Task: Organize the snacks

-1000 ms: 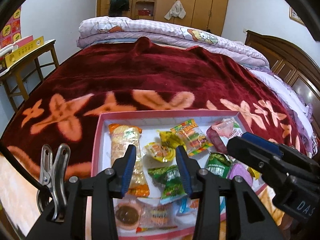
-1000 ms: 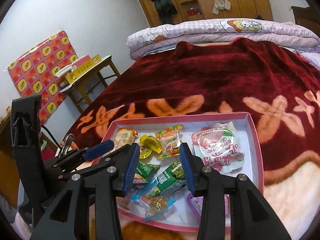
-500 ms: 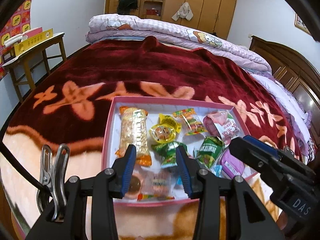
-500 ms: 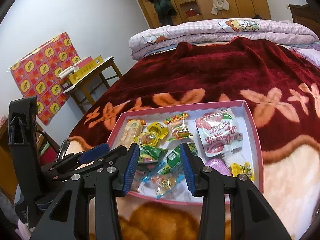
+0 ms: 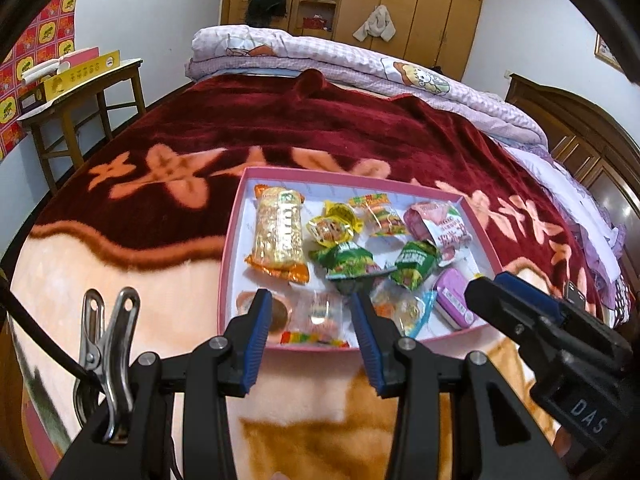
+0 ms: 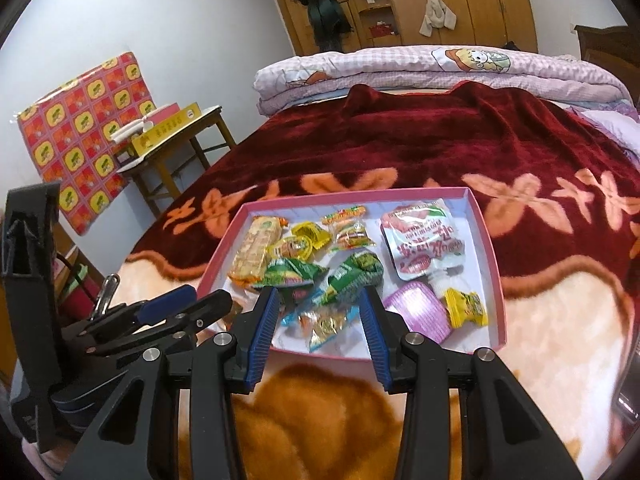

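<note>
Pulled back from pink tray [image 5: 229,256] since earlier frames: left gripper [image 5: 309,330] and right gripper [image 6: 320,326], jaws parted, nothing between. Snacks [image 6: 352,276] all inside tray on bed [image 6: 440,148], near end. Collecting apparently done; sorting within tray possibly left.

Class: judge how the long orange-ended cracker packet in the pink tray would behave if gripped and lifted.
The cracker packet looks fairly stiff, since it lies flat and straight. Its glossy film probably slips. The contents likely crack under a hard squeeze.
</note>
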`<action>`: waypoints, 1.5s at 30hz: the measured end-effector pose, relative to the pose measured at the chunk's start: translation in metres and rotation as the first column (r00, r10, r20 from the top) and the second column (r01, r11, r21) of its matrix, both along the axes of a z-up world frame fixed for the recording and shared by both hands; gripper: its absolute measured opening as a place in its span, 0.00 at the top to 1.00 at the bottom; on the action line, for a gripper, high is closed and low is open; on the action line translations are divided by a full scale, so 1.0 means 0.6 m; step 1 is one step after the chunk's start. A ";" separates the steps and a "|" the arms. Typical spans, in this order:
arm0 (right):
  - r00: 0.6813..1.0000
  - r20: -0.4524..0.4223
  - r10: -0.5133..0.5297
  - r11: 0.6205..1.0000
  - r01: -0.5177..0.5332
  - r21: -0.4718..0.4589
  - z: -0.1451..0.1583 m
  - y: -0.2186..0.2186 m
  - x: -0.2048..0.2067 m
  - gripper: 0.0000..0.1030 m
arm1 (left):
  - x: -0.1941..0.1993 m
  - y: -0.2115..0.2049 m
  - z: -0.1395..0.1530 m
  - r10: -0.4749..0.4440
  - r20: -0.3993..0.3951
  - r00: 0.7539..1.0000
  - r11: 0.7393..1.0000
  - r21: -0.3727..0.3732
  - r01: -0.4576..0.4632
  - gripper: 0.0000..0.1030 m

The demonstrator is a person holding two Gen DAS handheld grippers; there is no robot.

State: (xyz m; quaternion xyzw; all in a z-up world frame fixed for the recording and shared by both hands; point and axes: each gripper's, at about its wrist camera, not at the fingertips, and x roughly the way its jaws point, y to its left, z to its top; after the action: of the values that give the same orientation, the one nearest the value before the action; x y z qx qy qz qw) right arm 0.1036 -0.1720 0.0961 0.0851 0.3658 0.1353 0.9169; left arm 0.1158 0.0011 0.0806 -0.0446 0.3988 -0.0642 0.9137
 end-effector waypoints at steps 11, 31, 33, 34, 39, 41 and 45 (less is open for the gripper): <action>0.999 -0.024 -0.020 0.999 0.020 -0.028 -0.020 -0.003 -0.017 0.58 | -0.023 -0.006 -0.013 0.007 -0.012 1.000 1.000 0.026 -0.007 0.58; 0.999 -0.034 -0.028 0.999 0.027 -0.021 -0.028 -0.010 -0.018 0.58 | -0.026 -0.021 -0.018 -0.003 -0.018 1.000 0.999 0.051 0.004 0.58; 0.999 -0.034 -0.028 0.999 0.027 -0.021 -0.028 -0.010 -0.018 0.58 | -0.026 -0.021 -0.018 -0.003 -0.018 1.000 0.999 0.051 0.004 0.58; 0.999 -0.034 -0.028 0.999 0.028 -0.021 -0.028 -0.010 -0.018 0.58 | -0.026 -0.021 -0.018 -0.004 -0.018 1.000 0.999 0.051 0.005 0.58; 0.999 -0.034 -0.028 0.999 0.028 -0.019 -0.028 -0.011 -0.018 0.58 | -0.027 -0.020 -0.019 -0.002 -0.018 1.000 0.999 0.053 0.003 0.58; 0.999 -0.033 -0.028 0.999 0.027 -0.019 -0.028 -0.011 -0.018 0.58 | -0.027 -0.020 -0.019 -0.001 -0.018 1.000 0.999 0.053 0.002 0.58; 0.999 -0.035 -0.028 0.999 0.027 -0.018 -0.028 -0.011 -0.018 0.58 | -0.027 -0.021 -0.019 -0.002 -0.018 1.000 0.999 0.053 0.003 0.58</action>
State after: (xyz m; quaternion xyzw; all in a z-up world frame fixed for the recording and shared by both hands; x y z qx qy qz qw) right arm 0.0927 -0.1786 0.0795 0.0843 0.3818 0.1178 0.9128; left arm 0.0997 -0.0113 0.0694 -0.0202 0.4088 -0.0544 0.9108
